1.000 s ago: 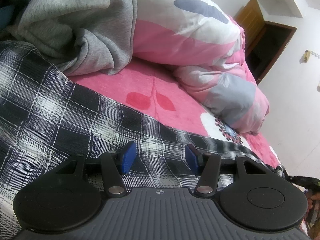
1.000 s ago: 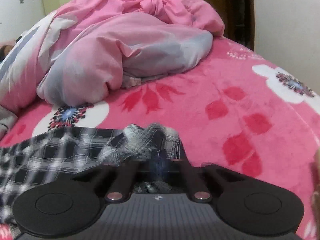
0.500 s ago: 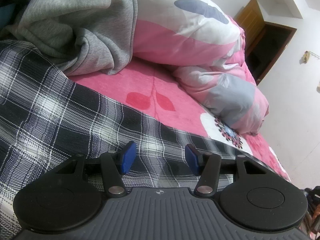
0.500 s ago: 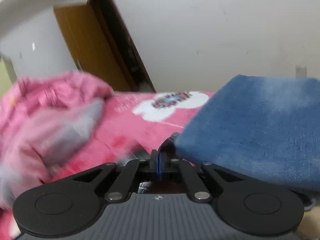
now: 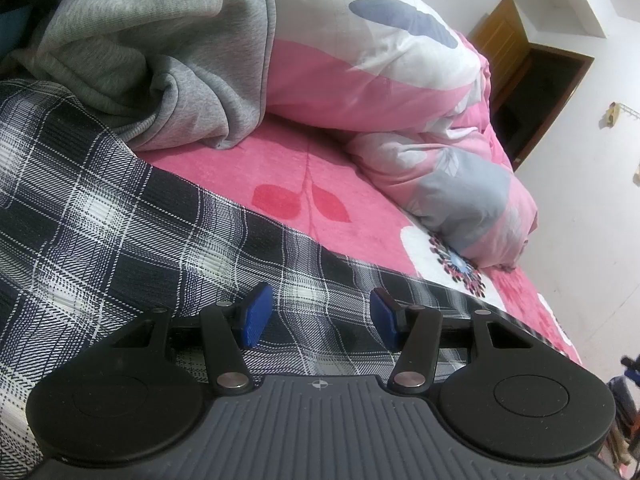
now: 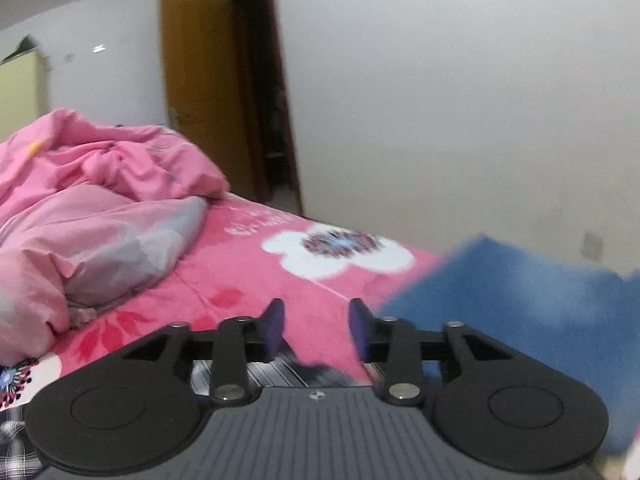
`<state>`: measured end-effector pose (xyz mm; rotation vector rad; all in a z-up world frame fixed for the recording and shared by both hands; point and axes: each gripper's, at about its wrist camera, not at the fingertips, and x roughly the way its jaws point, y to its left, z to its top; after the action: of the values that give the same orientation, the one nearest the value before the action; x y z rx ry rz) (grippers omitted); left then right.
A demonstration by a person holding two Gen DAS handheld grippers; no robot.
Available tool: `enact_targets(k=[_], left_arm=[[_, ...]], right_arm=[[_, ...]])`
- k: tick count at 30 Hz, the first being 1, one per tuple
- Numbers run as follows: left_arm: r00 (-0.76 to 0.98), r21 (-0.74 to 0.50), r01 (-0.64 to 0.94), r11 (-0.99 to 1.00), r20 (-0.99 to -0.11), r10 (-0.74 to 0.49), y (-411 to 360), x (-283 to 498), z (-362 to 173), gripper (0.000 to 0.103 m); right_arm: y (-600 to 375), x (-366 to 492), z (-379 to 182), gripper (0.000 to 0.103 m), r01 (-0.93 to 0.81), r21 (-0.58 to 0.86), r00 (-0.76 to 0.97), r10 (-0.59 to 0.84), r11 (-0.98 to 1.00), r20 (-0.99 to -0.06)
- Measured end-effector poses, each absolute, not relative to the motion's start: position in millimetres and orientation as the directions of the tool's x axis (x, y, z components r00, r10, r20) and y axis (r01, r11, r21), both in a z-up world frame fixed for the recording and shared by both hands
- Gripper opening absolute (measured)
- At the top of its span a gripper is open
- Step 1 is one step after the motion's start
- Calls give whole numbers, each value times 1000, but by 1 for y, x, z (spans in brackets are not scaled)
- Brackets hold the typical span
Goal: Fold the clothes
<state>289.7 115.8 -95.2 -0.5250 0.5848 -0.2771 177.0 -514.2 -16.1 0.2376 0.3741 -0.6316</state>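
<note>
Left claw [image 5: 318, 316] hangs low over the plaid shirt [image 5: 120, 240], blue ribbed pads parted, nothing pinched between them, the cloth lying flat under the tips. That shirt is a thin woven thing, black and white checks, spread across the bed [image 5: 320, 168] with one long straight edge running diagonally over the fuzzy pink blanket with its red leaf print. Behind it slumps a grey sweatshirt [image 5: 140, 40], soft fleecy knit, bunched in thick folds with a ribbed hem, its lower folds resting on the shirt's far part. Beside that, a puffy quilt [image 5: 380, 80] in pink, white and grey, rolled into a fat bolster. Over to the right claw [image 6: 316, 328]: its jaws are opening, pads apart, nothing gripped, only pink blanket showing in the gap. A strip of the plaid shirt [image 6: 280, 372] peeks out just under the fingers, blurred, close to the claw body. To its right sits a blue towel [image 6: 540, 308], plush and nappy, soft-edged in the blur. Farther off, the crumpled quilt again [image 6: 100, 208], a brown wooden door [image 6: 200, 92], plain white wall [image 6: 460, 100].
</note>
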Motion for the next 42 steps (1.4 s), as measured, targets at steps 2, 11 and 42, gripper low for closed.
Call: enact_targets(k=[2, 11, 42], left_arm=[[803, -544, 101, 833, -450, -391, 116, 290, -95, 54], [804, -564, 102, 819, -439, -402, 118, 290, -97, 54], [846, -583, 63, 810, -400, -354, 124, 310, -96, 53]], right_arm=[[-524, 198, -16, 47, 549, 124, 772, -445, 826, -454], [-601, 318, -66, 52, 525, 226, 629, -195, 821, -752], [-584, 357, -84, 4, 494, 10, 642, -357, 870, -679]])
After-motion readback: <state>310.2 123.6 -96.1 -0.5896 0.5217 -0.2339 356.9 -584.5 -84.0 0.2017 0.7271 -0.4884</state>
